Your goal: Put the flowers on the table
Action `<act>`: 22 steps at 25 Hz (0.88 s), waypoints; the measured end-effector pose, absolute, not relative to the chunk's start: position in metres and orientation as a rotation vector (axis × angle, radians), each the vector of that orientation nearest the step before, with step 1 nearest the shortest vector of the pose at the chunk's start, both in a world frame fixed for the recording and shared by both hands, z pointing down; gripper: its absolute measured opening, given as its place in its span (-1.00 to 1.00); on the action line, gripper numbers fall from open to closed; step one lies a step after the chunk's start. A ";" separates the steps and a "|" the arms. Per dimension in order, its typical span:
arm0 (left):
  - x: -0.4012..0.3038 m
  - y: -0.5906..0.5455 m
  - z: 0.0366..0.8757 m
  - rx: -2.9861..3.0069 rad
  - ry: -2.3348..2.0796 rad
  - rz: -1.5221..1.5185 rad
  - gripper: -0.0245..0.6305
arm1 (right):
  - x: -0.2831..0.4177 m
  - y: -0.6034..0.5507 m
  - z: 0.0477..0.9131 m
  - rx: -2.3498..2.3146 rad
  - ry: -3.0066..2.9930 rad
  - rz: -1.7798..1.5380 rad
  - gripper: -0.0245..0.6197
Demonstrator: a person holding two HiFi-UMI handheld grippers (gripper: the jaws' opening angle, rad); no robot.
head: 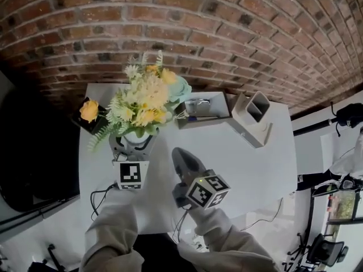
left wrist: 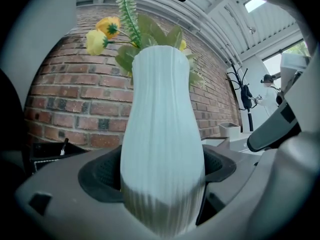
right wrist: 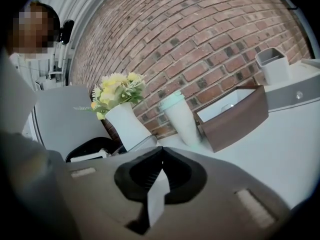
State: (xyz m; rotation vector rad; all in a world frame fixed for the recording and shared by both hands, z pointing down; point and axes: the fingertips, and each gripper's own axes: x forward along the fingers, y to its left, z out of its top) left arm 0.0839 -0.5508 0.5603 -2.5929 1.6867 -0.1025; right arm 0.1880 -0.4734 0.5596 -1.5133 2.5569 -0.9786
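Right tongs [head: 182, 156] nearest, closed on nothing, above the white tabletop [head: 249, 169]. Left tongs [head: 134, 145] clamp the white ribbed vase [left wrist: 157, 134] low on its body. Yellow and cream flowers [head: 144, 101] stand upright in it at the tabletop's left side, near 1 teal cup [head: 180, 88]. Vase base hidden.

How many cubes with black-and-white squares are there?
2. One cube is on the left gripper, which grips the white vase; the other is on the right gripper beside it. None look hidden.
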 end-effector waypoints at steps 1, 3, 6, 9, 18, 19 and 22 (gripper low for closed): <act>0.084 -0.551 0.560 -2.590 1.693 -0.102 0.46 | 0.190 -0.475 0.561 -1.516 2.550 -0.982 -0.93; 0.084 -0.552 0.561 -2.588 1.701 -0.111 0.46 | 0.192 -0.476 0.562 -1.522 2.541 -0.986 -0.93; 0.084 -0.552 0.562 -2.596 1.696 -0.133 0.46 | 0.195 -0.476 0.564 -1.533 2.528 -0.989 -0.93; 0.086 -0.553 0.563 -2.612 1.685 -0.149 0.46 | 0.196 -0.476 0.564 -1.541 2.525 -0.986 -0.93; 0.083 -0.546 0.560 -2.660 1.668 -0.134 0.48 | 0.191 -0.469 0.553 -1.559 2.500 -0.970 -0.93; 0.082 -0.543 0.558 -2.664 1.671 -0.138 0.48 | 0.189 -0.467 0.551 -1.562 2.498 -0.967 -0.93; 0.074 -0.532 0.555 -2.691 1.692 -0.165 0.48 | 0.188 -0.456 0.547 -1.584 2.470 -0.974 -0.93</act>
